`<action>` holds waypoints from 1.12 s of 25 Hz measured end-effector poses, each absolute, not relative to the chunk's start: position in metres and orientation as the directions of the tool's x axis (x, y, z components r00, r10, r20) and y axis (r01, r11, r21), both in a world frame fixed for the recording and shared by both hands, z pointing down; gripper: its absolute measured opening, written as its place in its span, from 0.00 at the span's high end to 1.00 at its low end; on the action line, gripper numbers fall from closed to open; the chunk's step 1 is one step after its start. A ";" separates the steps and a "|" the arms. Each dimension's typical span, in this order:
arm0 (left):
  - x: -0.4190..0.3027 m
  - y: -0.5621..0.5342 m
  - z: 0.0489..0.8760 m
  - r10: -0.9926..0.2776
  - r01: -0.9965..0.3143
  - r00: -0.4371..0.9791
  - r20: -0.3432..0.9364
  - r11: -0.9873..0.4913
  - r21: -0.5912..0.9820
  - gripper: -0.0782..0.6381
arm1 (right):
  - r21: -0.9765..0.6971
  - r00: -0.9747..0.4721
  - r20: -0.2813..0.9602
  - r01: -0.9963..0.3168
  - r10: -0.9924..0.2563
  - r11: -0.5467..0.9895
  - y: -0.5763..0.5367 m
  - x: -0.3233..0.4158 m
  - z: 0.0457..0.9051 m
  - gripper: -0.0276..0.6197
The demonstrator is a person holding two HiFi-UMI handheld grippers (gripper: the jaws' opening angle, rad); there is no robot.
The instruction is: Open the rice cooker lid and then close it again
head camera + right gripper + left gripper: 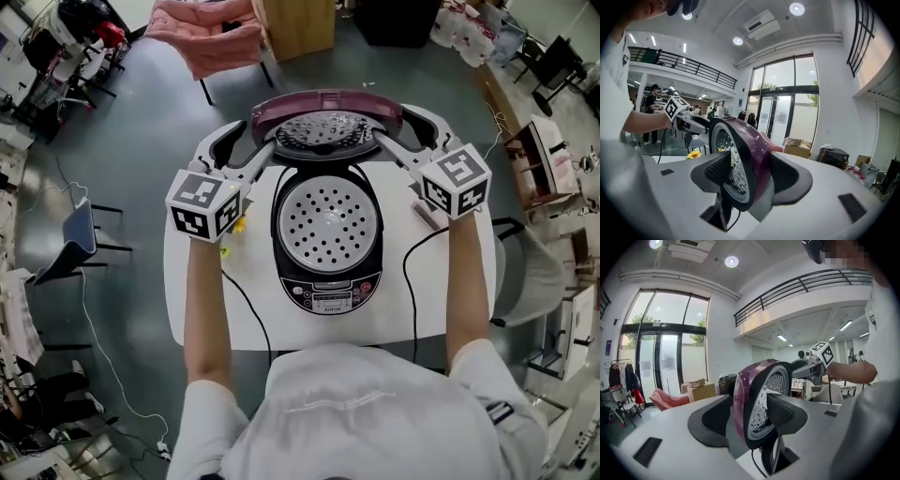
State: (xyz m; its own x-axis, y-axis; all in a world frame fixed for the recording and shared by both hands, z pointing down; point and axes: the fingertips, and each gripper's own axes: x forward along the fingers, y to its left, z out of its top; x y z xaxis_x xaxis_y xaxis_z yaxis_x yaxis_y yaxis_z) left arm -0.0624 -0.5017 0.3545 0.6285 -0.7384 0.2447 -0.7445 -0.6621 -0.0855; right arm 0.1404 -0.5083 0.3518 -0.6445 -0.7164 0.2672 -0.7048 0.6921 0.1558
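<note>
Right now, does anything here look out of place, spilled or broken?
Nothing looks spilled or damaged. The rice cooker sits square on the white table, its lid standing open and upright. The only stray thing is a small yellow flower lying on the table beside the cooker.

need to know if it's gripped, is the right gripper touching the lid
Cannot tell. In the right gripper view the lid stands between the spread jaws of the right gripper, but their pads overlap it, hiding contact or gap.
</note>
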 end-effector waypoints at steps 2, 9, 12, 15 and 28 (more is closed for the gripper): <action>-0.060 -0.507 0.350 -0.732 -0.737 0.640 0.232 -0.671 -0.082 0.52 | 0.154 -0.651 0.262 -0.700 -0.712 0.697 -0.512 0.137 0.352 0.53; -0.052 -0.517 0.344 -0.715 -0.717 0.662 0.225 -0.692 -0.086 0.52 | 0.176 -0.647 0.271 -0.694 -0.712 0.698 -0.522 0.131 0.354 0.53; -0.051 -0.514 0.343 -0.702 -0.707 0.678 0.218 -0.704 -0.068 0.52 | 0.177 -0.646 0.268 -0.696 -0.715 0.696 -0.522 0.130 0.353 0.53; -0.049 -0.509 0.342 -0.689 -0.696 0.694 0.212 -0.717 -0.051 0.52 | 0.166 -0.660 0.268 -0.686 -0.702 0.708 -0.517 0.128 0.353 0.53; -0.047 -0.473 0.342 -0.682 -0.693 0.693 0.235 -0.719 -0.043 0.49 | 0.133 -0.708 0.264 -0.647 -0.656 0.751 -0.480 0.127 0.354 0.50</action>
State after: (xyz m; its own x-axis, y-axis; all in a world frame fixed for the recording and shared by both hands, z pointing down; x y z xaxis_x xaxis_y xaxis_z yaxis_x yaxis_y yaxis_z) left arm -0.0472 -0.4731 0.3418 0.6928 -0.6817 0.2352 -0.6932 -0.7195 -0.0433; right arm 0.1272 -0.4796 0.3540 -0.7075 -0.6557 0.2635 -0.6466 0.7511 0.1329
